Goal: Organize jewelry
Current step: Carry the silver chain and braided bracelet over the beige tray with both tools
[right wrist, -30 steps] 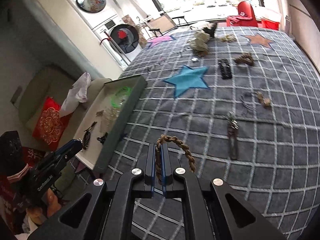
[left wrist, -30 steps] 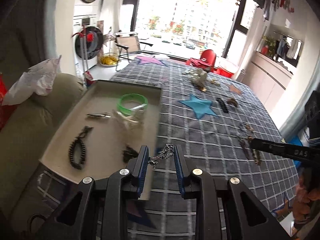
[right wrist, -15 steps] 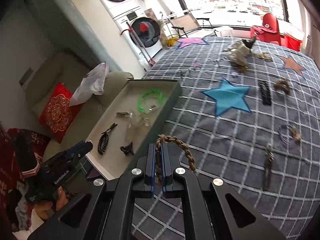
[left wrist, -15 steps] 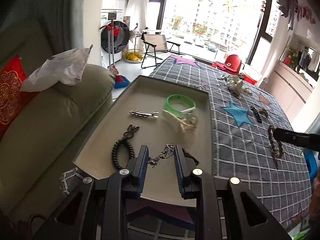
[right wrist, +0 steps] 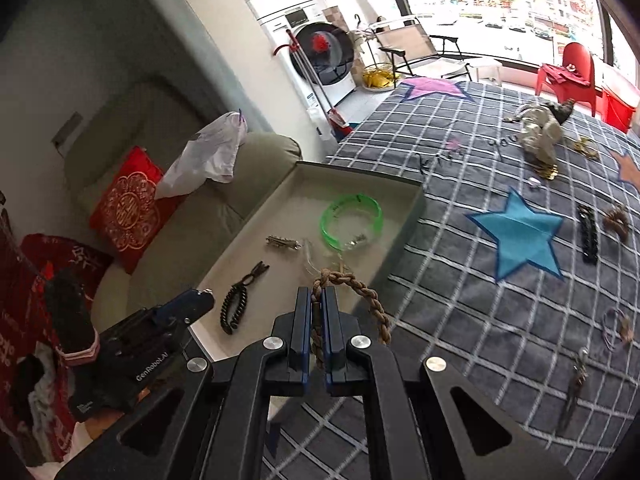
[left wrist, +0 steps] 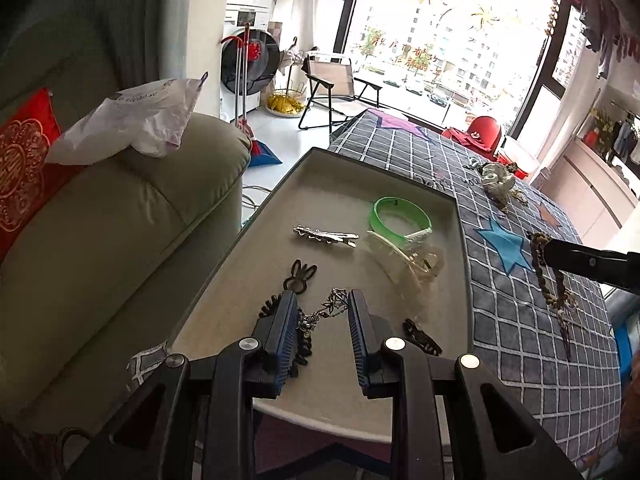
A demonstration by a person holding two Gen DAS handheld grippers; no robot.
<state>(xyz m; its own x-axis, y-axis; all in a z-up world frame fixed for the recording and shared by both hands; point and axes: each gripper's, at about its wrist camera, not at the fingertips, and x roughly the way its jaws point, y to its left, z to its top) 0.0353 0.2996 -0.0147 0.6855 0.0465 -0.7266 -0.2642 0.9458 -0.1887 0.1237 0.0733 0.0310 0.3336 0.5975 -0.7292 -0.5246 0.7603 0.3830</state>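
Observation:
My left gripper (left wrist: 322, 312) hovers low over the near end of the beige tray (left wrist: 248, 268). Its jaws stand apart, and a silver chain (left wrist: 326, 310) hangs across the gap, caught on the left finger. My right gripper (right wrist: 318, 304) is shut on a brown braided rope bracelet (right wrist: 370, 300), held above the tray's near right edge (right wrist: 400, 232). The tray holds a green bangle (left wrist: 400, 216), a silver hair clip (left wrist: 326, 236), a clear claw clip (left wrist: 412, 264), a black coil hair tie (right wrist: 234, 306) and a small black clip (left wrist: 422, 338).
The checked grey bedspread (right wrist: 460, 280) carries a black hair clip (right wrist: 588, 234), a brown scrunchie (right wrist: 618, 220), a purple ring tie (right wrist: 616, 324), a dark metal clip (right wrist: 574, 388) and a figurine (right wrist: 540, 132). A green sofa (left wrist: 120, 240) with a red cushion stands left of the tray.
My left gripper has moved left from the bedspread to over the tray, the chain still across its jaws. My right gripper has carried the rope bracelet toward the tray.

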